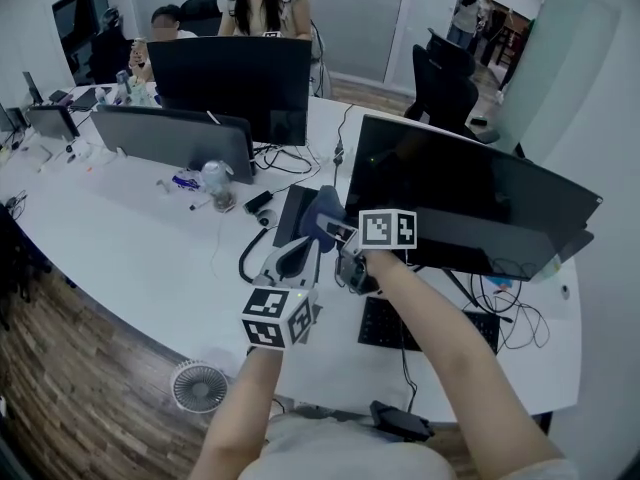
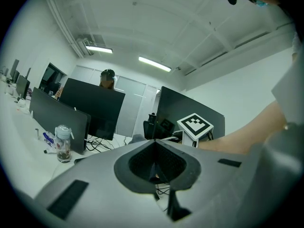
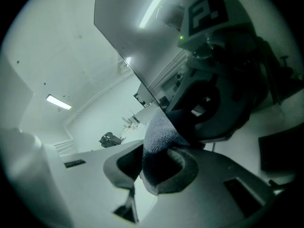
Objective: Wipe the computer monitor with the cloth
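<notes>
Left gripper [image 2: 154, 164] pressed together empty, right gripper [image 3: 156, 167] pinching cloth [image 3: 159, 129] at monitor [image 3: 152, 42] edge; I should press flat, sweep evenly.

cloth [image 1: 322, 209]: partly behind right tool [image 1: 338, 236] | keyboard [image 1: 378, 324]: crossed by forearm [image 1: 440, 340] | monitor [image 3: 137, 37]: cut off at top

Even, cool light from ceiling strip lamps [image 2: 154, 63] fills the office, and shadows on the white desk [image 1: 130, 258] are faint. Both gripper views show strong fisheye curvature with black vignetted corners; the head view bends at its edges. The monitor [image 3: 137, 37] screen mirrors a lamp as a bright streak. The cloth [image 3: 159, 146] pile reads sharp, while surfaces nearest the lens are soft.
</notes>
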Demonstrator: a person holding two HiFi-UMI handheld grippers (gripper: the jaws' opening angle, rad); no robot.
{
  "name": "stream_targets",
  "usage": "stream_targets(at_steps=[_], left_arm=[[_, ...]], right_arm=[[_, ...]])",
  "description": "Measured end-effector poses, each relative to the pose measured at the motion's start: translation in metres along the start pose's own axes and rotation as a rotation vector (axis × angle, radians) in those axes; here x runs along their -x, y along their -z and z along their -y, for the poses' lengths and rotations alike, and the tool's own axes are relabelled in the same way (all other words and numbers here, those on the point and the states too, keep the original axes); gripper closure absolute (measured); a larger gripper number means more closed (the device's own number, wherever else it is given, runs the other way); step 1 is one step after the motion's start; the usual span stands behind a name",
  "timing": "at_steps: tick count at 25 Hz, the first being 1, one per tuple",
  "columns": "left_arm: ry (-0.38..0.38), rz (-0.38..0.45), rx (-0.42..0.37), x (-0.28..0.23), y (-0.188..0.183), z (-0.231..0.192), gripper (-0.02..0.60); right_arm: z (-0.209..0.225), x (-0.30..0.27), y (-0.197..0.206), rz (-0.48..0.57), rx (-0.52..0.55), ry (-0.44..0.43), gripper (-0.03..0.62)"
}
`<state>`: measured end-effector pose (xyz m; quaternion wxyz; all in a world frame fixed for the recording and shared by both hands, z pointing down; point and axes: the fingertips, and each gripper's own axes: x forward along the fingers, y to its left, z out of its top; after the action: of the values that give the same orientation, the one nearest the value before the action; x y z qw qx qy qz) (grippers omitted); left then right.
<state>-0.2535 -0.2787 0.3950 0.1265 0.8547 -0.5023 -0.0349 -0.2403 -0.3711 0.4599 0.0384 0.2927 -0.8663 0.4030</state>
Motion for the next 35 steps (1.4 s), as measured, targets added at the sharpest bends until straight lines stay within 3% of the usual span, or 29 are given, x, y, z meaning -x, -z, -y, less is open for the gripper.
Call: stream_targets(at_steps=[35], left_arm=[[0.033, 0.070, -0.061, 0.001, -0.041, 0.015, 0.572]], right_arm=[[-0.053, 0.021, -0.067, 0.045, 0.152, -0.038, 0.530]])
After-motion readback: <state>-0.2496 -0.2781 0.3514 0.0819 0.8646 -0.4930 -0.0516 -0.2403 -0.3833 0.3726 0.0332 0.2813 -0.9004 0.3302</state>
